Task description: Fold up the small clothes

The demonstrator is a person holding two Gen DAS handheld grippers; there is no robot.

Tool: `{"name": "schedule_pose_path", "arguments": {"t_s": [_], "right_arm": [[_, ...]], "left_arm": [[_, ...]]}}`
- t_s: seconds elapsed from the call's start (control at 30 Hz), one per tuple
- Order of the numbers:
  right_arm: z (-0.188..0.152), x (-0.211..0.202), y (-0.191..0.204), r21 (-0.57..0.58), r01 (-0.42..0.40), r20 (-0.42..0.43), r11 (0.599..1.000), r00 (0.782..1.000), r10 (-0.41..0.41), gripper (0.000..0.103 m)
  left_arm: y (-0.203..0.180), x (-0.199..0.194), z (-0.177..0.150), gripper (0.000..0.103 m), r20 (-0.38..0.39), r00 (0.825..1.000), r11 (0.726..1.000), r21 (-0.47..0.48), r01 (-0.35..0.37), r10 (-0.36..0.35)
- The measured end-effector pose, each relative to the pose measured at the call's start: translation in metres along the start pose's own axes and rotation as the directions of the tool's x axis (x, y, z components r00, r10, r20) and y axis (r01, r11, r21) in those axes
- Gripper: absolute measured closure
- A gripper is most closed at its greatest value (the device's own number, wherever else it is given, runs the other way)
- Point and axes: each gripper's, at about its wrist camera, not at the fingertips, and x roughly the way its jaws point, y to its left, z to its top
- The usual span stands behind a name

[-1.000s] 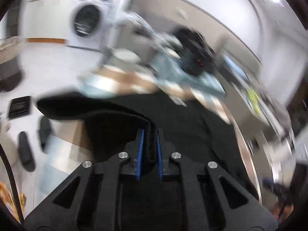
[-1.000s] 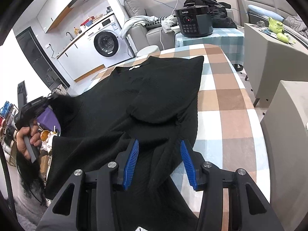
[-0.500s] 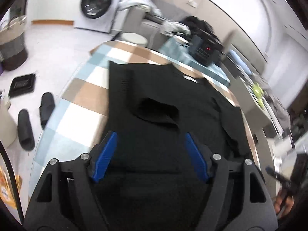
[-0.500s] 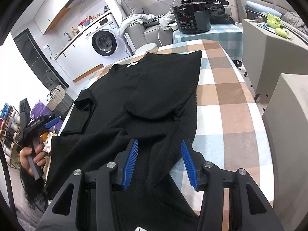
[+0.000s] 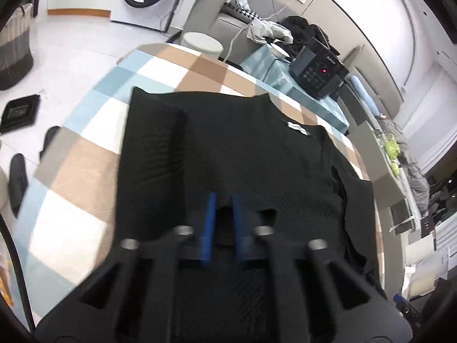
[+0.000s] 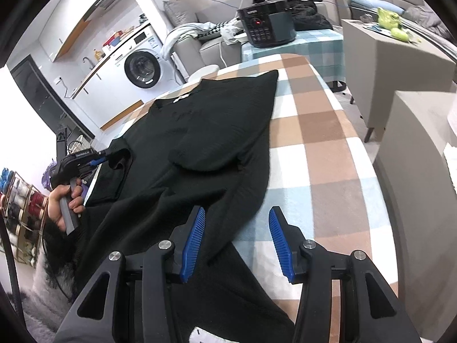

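Since the earlier frames the left gripper [image 5: 222, 223] has let go of the raised sleeve, opened wide over the garment, dropped toward it and snapped shut again; its blue jaws now stand nearly together with a tuck of black fabric between them, though blur leaves it unclear how firmly they press. The right gripper [image 6: 236, 238] has hardly moved: its jaws stand partly open, low over the hem, pinching nothing.

The black shirt [image 6: 217, 131] lies flat on the checked tablecloth [image 6: 311, 131], neck label toward the table's far end, hem hanging off the near edge. Progress, as judged here: both sleeves appear to be turned in over the body, one as a rounded flap at the shirt's centre, the other beside the left gripper in the right wrist view. Left to do, probably: folding the body lengthwise or crosswise into a compact packet, and any further garments.

Beyond the shirt's neck end stands a dark electric cooker [image 6: 267, 28] on a smaller teal-checked table. Farther from the shirt on that side are a grey sofa heaped with clothes and a white washing machine [image 6: 142, 68] under a counter. To the shirt's left, on the pale floor, lie dark slippers [image 5: 17, 177] and a woven basket [image 5: 14, 45].
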Motion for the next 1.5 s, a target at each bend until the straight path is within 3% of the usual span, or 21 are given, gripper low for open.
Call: {"name": "schedule_pose_path", "arguments": {"t_s": [0.2, 0.27, 0.33, 0.37, 0.4, 0.67, 0.93, 1.23, 1.37, 1.43, 1.47, 1.5], "right_arm": [[0.0, 0.002, -0.006, 0.008, 0.018, -0.016, 1.0, 1.0, -0.017, 0.055], [0.002, -0.001, -0.005, 0.004, 0.019, -0.012, 1.0, 1.0, -0.019, 0.055], [0.002, -0.004, -0.003, -0.001, 0.015, -0.001, 1.0, 1.0, -0.015, 0.055], [0.002, -0.005, -0.003, -0.002, 0.012, 0.003, 1.0, 1.0, -0.012, 0.055], [0.002, -0.005, -0.003, -0.002, 0.011, 0.004, 1.0, 1.0, -0.011, 0.055], [-0.003, 0.002, 0.002, 0.002, -0.016, -0.014, 1.0, 1.0, 0.016, 0.055], [-0.014, 0.02, 0.003, 0.045, -0.056, -0.071, 0.997, 0.996, 0.059, 0.05], [-0.026, 0.04, 0.012, -0.007, -0.07, -0.153, 0.998, 0.986, 0.068, 0.047], [-0.023, 0.054, 0.02, -0.045, -0.071, -0.156, 0.996, 0.986, 0.063, 0.047], [-0.021, 0.061, 0.025, -0.078, -0.047, -0.148, 0.996, 0.988, 0.035, 0.06], [-0.019, 0.064, 0.027, -0.093, -0.045, -0.149, 0.995, 0.988, 0.031, 0.083], [-0.017, 0.066, 0.028, -0.098, -0.046, -0.152, 0.994, 0.988, 0.031, 0.092]], "left_arm": [[-0.035, -0.005, 0.019, 0.098, 0.072, 0.989, 0.991, 0.048, 0.129, -0.132], [-0.048, -0.008, 0.023, 0.093, 0.075, 0.989, 0.99, 0.069, 0.119, -0.124], [-0.056, -0.011, 0.022, 0.064, 0.07, 0.992, 0.991, 0.094, 0.1, -0.106], [-0.056, -0.014, 0.021, 0.038, 0.071, 0.993, 0.992, 0.091, 0.086, -0.092], [-0.053, -0.02, 0.018, 0.028, 0.094, 0.992, 0.994, 0.079, 0.077, -0.084], [-0.019, -0.064, -0.008, 0.027, 0.119, 0.993, 0.999, 0.044, 0.008, -0.013], [0.021, -0.122, -0.068, 0.027, 0.143, 0.98, 0.986, 0.071, -0.152, 0.141], [0.076, -0.155, -0.137, 0.027, 0.077, 0.967, 0.968, 0.04, -0.246, 0.243], [0.089, -0.156, -0.158, 0.027, 0.034, 0.97, 0.97, 0.028, -0.242, 0.241], [0.091, -0.154, -0.166, 0.027, 0.023, 0.967, 0.966, 0.04, -0.256, 0.255], [0.09, -0.152, -0.168, 0.027, 0.021, 0.965, 0.964, 0.046, -0.261, 0.26], [0.089, -0.151, -0.168, 0.027, 0.018, 0.964, 0.962, 0.05, -0.267, 0.266]]}}
